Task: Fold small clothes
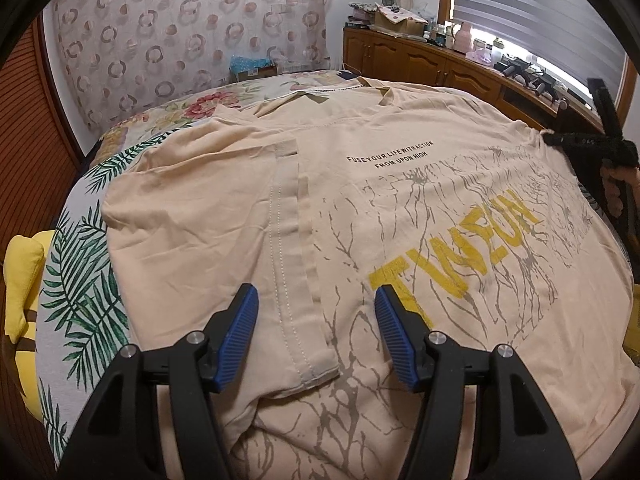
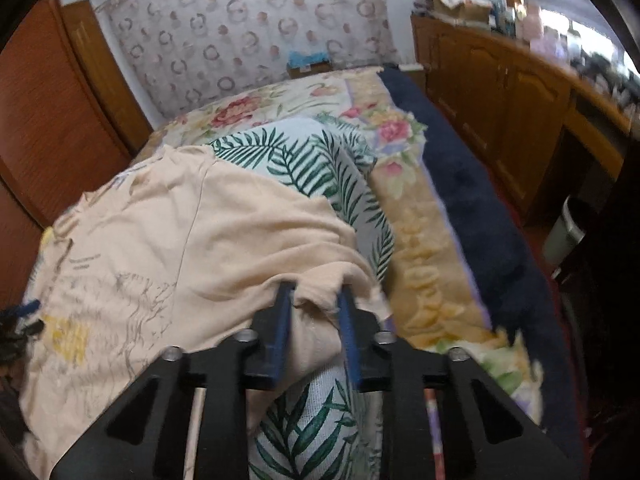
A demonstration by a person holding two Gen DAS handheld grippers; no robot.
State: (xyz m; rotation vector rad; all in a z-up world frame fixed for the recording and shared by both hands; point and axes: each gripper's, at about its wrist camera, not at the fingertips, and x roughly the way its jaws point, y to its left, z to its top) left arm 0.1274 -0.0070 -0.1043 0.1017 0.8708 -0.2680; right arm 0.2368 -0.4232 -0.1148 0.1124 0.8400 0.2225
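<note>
A beige T-shirt (image 1: 360, 208) with yellow letters and grey branch print lies spread on the bed. One sleeve (image 1: 292, 264) is folded in over the body. My left gripper (image 1: 316, 308) is open, with its blue fingers on either side of the folded sleeve's hem, just above the cloth. My right gripper (image 2: 314, 296) is shut on a bunch of the T-shirt (image 2: 224, 240) at its edge and holds it lifted off the bed. In the left wrist view the right gripper (image 1: 550, 138) shows at the shirt's far right edge.
The bed has a leaf-print sheet (image 1: 84, 280) and a floral cover (image 2: 304, 100). A yellow cushion (image 1: 20, 276) lies at the left. A wooden cabinet (image 1: 420, 60) with clutter on top runs along the right. A dark blue blanket (image 2: 480, 208) lines the bed's right side.
</note>
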